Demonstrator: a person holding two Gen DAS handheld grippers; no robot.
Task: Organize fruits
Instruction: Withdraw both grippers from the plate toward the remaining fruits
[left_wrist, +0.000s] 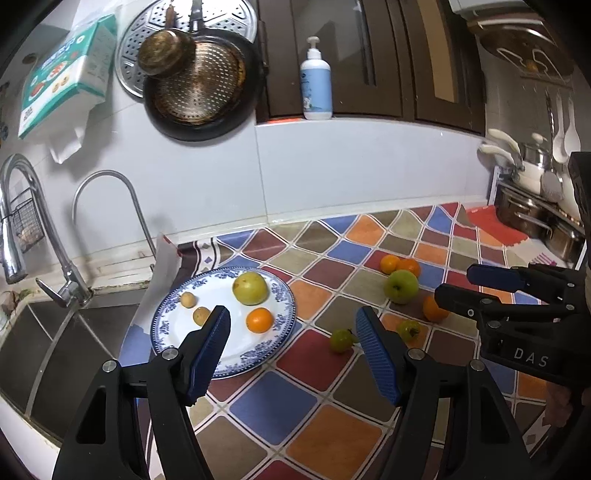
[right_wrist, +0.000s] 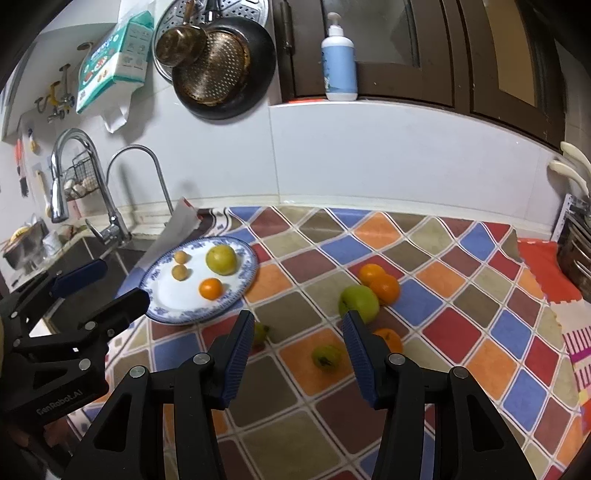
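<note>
A blue-and-white plate (left_wrist: 184, 339) (right_wrist: 162, 295) holds a yellow-green apple (left_wrist: 250, 287) (right_wrist: 221, 259), an orange (left_wrist: 259, 319) (right_wrist: 211, 288) and two small brown fruits (left_wrist: 187, 299) (right_wrist: 180, 272). On the checked mat lie a green apple (left_wrist: 401, 286) (right_wrist: 359, 303), three oranges (left_wrist: 389, 264) (right_wrist: 384, 289) and two small green fruits (left_wrist: 341, 340) (right_wrist: 326, 357). My left gripper (left_wrist: 293, 323) is open and empty above the plate's right edge. My right gripper (right_wrist: 297, 328) is open and empty above the small green fruits; it shows at the right of the left wrist view (left_wrist: 458, 284).
A steel sink (left_wrist: 44, 350) with two taps (left_wrist: 70, 284) lies left of the plate. A pan and strainers (left_wrist: 199, 81) hang on the wall, a soap bottle (left_wrist: 316, 83) stands on the ledge. Pots and a utensil rack (left_wrist: 535, 206) stand at the far right.
</note>
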